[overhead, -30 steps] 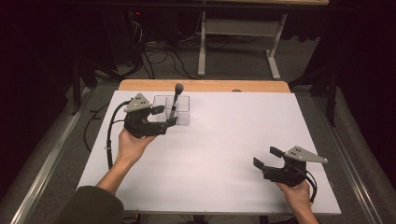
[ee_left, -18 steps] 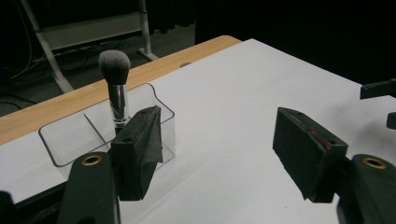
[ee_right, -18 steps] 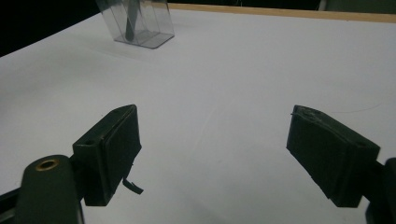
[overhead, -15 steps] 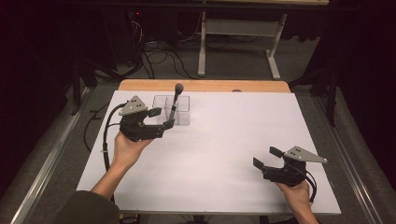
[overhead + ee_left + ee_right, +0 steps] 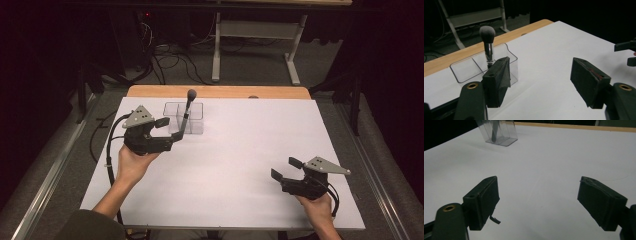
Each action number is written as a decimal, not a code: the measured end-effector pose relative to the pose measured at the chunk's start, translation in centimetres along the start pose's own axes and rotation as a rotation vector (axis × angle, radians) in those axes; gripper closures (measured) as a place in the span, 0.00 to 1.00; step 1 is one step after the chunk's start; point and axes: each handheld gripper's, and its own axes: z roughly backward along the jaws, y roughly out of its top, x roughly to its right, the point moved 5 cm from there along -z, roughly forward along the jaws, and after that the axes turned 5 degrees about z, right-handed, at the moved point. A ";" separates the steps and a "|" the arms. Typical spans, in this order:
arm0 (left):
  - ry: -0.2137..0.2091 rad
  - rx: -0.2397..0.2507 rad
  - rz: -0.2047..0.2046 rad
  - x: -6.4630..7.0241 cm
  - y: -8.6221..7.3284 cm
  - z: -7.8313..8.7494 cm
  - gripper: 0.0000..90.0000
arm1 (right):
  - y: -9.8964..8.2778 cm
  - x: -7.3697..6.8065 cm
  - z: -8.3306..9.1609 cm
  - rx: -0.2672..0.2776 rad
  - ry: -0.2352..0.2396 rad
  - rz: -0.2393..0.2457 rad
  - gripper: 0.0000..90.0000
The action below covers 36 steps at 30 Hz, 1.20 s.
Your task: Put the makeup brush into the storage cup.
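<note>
A makeup brush (image 5: pixel 187 107) with a grey head and dark handle stands tilted in a clear divided container (image 5: pixel 196 125) at the table's back left. My left gripper (image 5: pixel 169 134) is just left of and in front of the container, open, with nothing between its jaws. In the left gripper view the brush (image 5: pixel 487 40) rises from the container (image 5: pixel 469 68) behind the left jaw of that gripper (image 5: pixel 544 82). My right gripper (image 5: pixel 285 169) rests open near the front right. In its own view the right gripper (image 5: pixel 539 202) is wide and empty over white table.
The white tabletop (image 5: pixel 240 150) has a wooden strip (image 5: pixel 220 92) along its far edge. Beyond it are a metal stand (image 5: pixel 255 45) and cables on the floor. The right gripper (image 5: pixel 627 53) shows at the far right of the left gripper view.
My left gripper has drawn back a little from the container, leftward and toward the person. The brush and the right gripper have not moved.
</note>
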 end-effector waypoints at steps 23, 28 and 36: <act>0.006 -0.011 0.014 -0.5 -1.6 1.4 0.35 | 0.0 0.0 0.0 0.000 0.001 -0.001 0.21; 0.012 -0.018 0.020 -0.7 -2.1 1.6 0.35 | 0.0 0.0 0.0 0.001 0.000 -0.001 0.21; 0.007 -0.017 0.016 -0.8 -3.0 1.6 0.34 | 0.0 0.0 0.0 -0.001 -0.002 -0.003 0.21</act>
